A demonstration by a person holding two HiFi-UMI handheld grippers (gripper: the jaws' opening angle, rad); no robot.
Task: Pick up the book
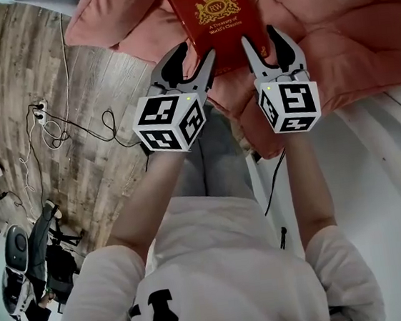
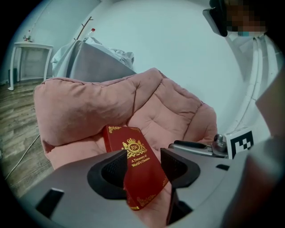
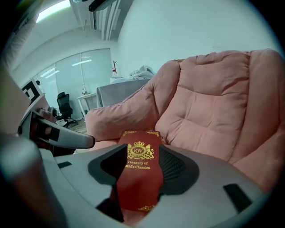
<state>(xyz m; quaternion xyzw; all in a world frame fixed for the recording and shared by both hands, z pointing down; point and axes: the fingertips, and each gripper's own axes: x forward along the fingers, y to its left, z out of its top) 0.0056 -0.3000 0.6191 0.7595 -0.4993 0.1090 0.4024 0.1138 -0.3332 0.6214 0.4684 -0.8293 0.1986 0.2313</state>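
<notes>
A red book [image 1: 216,17] with a gold crest and title lies flat on the seat of a pink sofa [image 1: 343,25]. My left gripper [image 1: 195,51] stands open at the book's near left corner. My right gripper [image 1: 259,36] stands open at its near right corner. In the left gripper view the book [image 2: 136,156] shows in the gap of that gripper [image 2: 142,167], and the pads do not press on it. The right gripper view shows the book [image 3: 140,164] centred in the gap of that gripper [image 3: 138,167], also unpressed.
Thick pink cushions [image 3: 213,107] rise behind and beside the book. A wooden floor [image 1: 27,89] with loose cables [image 1: 60,125] lies to the left. A white curved surface [image 1: 382,171] borders the sofa on the right. My own torso fills the lower part of the head view.
</notes>
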